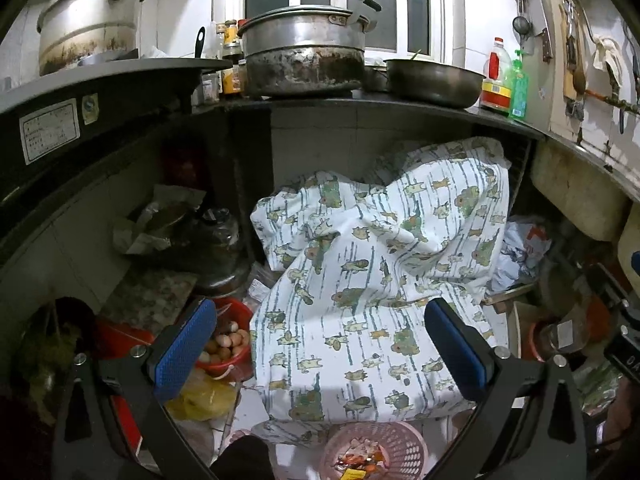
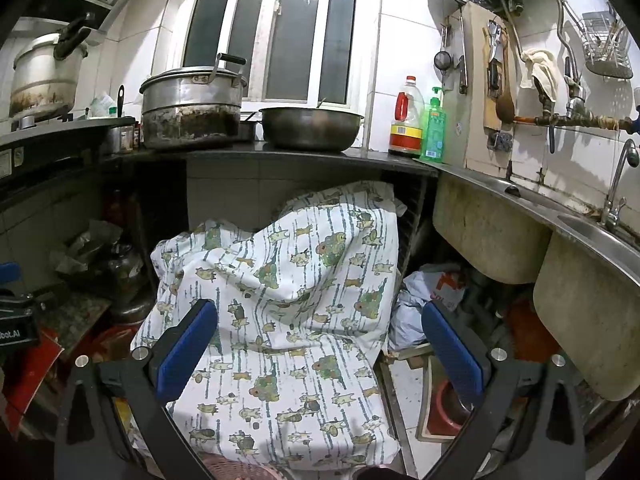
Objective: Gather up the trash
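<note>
Pink trash basket bottom centre: light, stiff rim to pinch; wrappers crinkly. Left hand-held gripper and right hand-held gripper spread, empty.

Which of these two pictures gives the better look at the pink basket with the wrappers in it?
The left wrist view. There the pink basket sits at the bottom edge, its open top and the wrappers inside plainly visible below the patterned cloth. The right wrist view catches only a sliver of its rim at the bottom.
</note>
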The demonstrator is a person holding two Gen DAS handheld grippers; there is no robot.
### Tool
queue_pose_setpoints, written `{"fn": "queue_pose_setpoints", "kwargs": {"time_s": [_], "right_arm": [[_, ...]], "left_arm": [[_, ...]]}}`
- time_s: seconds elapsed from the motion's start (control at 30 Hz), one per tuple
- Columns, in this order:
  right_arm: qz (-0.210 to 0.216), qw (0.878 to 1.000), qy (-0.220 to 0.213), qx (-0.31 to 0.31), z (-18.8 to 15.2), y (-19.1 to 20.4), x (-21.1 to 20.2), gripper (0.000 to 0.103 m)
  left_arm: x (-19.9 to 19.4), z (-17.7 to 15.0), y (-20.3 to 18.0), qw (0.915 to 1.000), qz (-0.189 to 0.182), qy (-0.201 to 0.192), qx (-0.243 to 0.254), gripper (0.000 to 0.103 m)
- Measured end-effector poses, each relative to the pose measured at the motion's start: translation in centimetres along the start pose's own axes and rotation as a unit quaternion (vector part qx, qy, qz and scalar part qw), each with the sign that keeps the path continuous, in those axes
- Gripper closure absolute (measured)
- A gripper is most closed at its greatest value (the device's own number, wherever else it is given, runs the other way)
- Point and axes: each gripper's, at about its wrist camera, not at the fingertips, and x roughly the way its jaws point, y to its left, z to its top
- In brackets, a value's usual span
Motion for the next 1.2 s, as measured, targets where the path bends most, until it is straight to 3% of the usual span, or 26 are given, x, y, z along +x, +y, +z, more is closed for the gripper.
{"fn": "queue_pose_setpoints", "kwargs": {"time_s": [0.27,1.2], "right_arm": [[-0.004,1.000,-0.002,0.005,0.2,-0.3,-0.2,0.000],[-0.012,1.000,0.002,-0.010,0.3,-0.6,0.8,0.000]], "left_arm": [[-0.6,-0.1,0.0,0.9997,0.018,-0.011,0.013,0.000],[-1.4,0.5,0.4,0.9996,0.019,-0.019,0.008,0.000]]}}
